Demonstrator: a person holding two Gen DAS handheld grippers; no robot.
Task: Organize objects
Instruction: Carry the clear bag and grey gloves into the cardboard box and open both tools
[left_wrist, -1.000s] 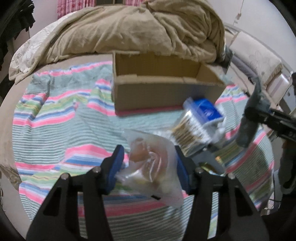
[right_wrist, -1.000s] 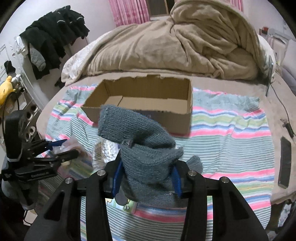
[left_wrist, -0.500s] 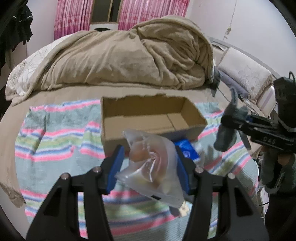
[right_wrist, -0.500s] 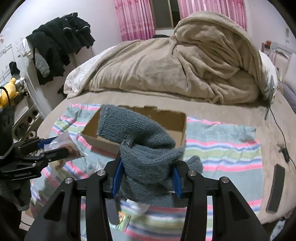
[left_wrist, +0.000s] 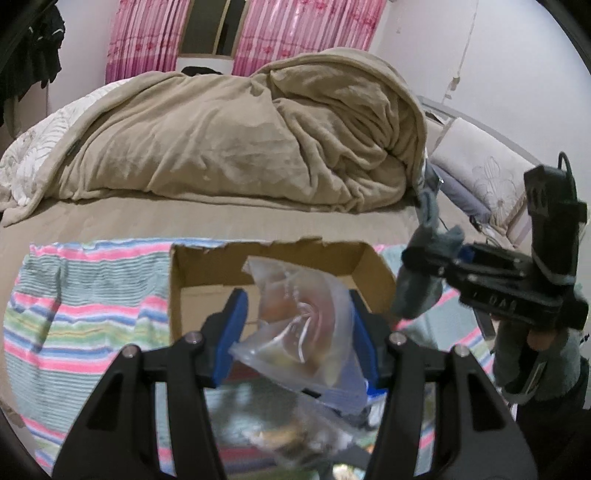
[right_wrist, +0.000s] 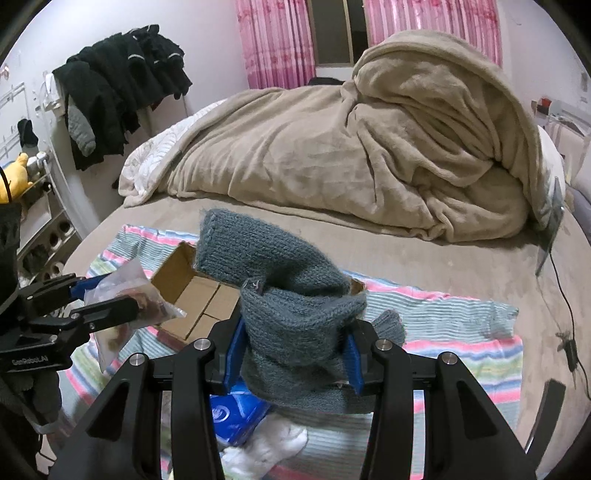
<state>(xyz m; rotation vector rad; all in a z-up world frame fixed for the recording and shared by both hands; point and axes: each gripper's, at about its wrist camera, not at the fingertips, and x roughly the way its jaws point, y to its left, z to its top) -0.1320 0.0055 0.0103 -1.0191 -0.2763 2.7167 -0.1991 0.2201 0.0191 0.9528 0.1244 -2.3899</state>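
Our left tongs (left_wrist: 295, 332) grip the bag (left_wrist: 299, 317), with the box (left_wrist: 192, 266) directly ahead and below. Our right tongs (right_wrist: 291, 350), clamped on the sock (right_wrist: 280, 295), hang off the box's right end; we judge the left nearer.

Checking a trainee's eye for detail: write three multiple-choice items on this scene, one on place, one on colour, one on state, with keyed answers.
1. Where does the cardboard box sit?
A. on the striped towel
B. on the beige blanket
C. on the floor

2. What colour is the knitted sock?
A. red
B. grey
C. yellow

3. How is the left gripper?
A. open, holding nothing
B. resting inside the box
C. shut on a clear plastic bag

Answers: 1 A, stripes surround the box; 2 B, grey knit fills the right gripper; 3 C, the bag is pinched between its blue pads.
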